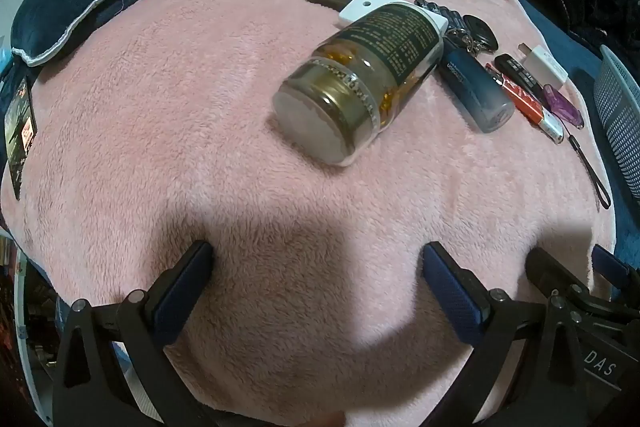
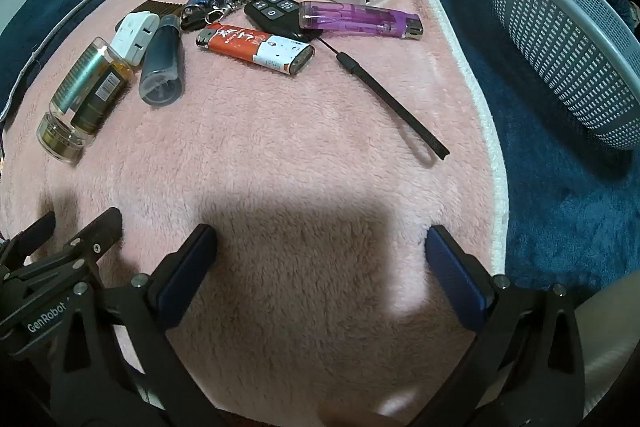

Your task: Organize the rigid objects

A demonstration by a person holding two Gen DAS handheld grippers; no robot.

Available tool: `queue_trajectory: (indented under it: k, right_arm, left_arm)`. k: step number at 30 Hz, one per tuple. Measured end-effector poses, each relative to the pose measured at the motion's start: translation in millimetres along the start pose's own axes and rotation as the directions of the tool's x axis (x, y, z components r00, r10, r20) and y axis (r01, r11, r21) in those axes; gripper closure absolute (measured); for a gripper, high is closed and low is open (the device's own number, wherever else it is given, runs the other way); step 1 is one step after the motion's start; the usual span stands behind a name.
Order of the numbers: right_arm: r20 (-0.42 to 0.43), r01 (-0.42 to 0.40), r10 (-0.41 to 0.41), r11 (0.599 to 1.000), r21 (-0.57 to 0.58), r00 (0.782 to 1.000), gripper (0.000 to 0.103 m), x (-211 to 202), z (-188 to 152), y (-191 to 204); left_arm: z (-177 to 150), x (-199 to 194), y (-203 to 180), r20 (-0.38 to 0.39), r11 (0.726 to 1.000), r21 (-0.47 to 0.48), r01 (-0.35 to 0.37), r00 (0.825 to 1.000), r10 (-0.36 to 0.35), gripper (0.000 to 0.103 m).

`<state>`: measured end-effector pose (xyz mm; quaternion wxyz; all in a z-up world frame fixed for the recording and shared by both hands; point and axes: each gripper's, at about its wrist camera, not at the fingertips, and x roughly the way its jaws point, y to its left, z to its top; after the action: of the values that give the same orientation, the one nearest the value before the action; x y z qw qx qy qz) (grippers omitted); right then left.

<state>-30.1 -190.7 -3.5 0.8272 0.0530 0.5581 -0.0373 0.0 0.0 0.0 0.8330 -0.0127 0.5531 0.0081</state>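
A pink blanket (image 2: 280, 155) carries the clutter. A grey basket (image 2: 560, 39) stands off the blanket's right edge. On the blanket's far left lies a jar (image 1: 360, 79); a red lighter (image 2: 256, 47) and a purple lighter (image 2: 356, 21) lie toward its far middle. Left gripper (image 1: 318, 259) and right gripper (image 2: 320, 239) hang over the near blanket, fingers spread, holding nothing.

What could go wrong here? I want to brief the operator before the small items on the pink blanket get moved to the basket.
1. The capsule bottle lies on its side and may roll away on the soft blanket when pinched.
2. The purple lighter and red lighter rest against the black remote; lifting one could drag its neighbours.
3. The remote's strap could snag on the way to the basket.
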Motion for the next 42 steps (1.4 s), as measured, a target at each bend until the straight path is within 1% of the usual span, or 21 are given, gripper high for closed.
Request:
queue_trajectory:
  k: [24,37,42]
  right_arm:
    - [0.007,0.001,-0.001,1.0,0.004,1.0,0.0,2.2,2.2,-1.4]
    - [0.022,0.003,-0.003,1.0,-0.014,1.0,0.0,-2.8,-5.4,0.3]
    - [0.022,-0.038,0.038,0.999,0.003,0.999,0.0,-13.9,-1.6,-5.1]
  left_arm:
    - [0.0,0.0,0.0,0.0,1.0,0.0,0.0,1.0,0.0,0.0]
    - [0.0,0.7,-3.1,0.002,1.0,0.003,-0.002,1.0,0.002,0.0]
    - [-0.1,1.5,-1.5,0.002,1.0,0.002,-0.002,1.0,0.002,0.0]
